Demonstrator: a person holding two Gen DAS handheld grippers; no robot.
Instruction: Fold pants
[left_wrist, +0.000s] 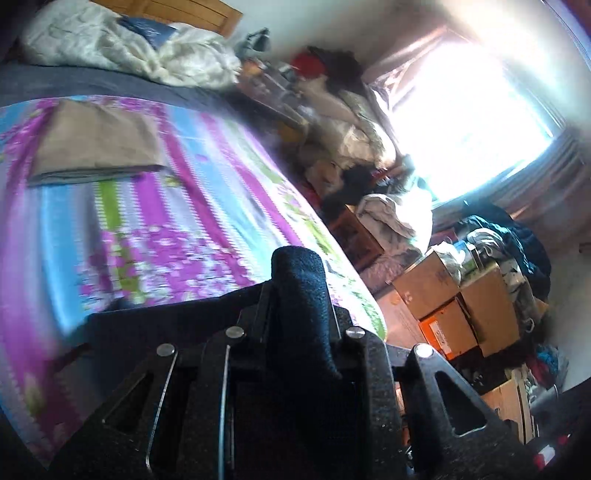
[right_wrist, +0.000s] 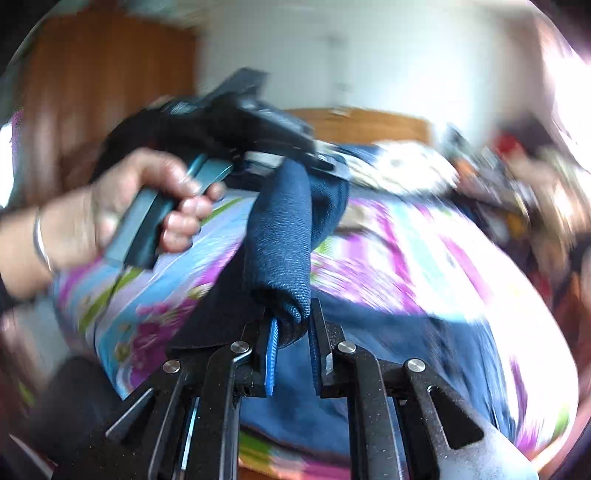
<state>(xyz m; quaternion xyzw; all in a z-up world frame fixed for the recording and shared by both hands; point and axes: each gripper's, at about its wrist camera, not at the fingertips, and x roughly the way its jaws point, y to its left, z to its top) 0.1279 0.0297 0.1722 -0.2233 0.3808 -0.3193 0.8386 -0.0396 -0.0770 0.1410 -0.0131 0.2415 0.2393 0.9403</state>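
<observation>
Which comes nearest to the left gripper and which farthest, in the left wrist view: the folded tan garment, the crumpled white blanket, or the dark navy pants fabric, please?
1. Dark navy pants fabric: clamped in the left gripper itself.
2. Folded tan garment: farther up the floral bedsheet, to the left.
3. Crumpled white blanket: farthest, at the head of the bed by the wooden headboard.

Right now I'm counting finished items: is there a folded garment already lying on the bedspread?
Yes, a folded tan garment lies flat on the floral bedspread in the left wrist view, apart from the navy pants.
</observation>
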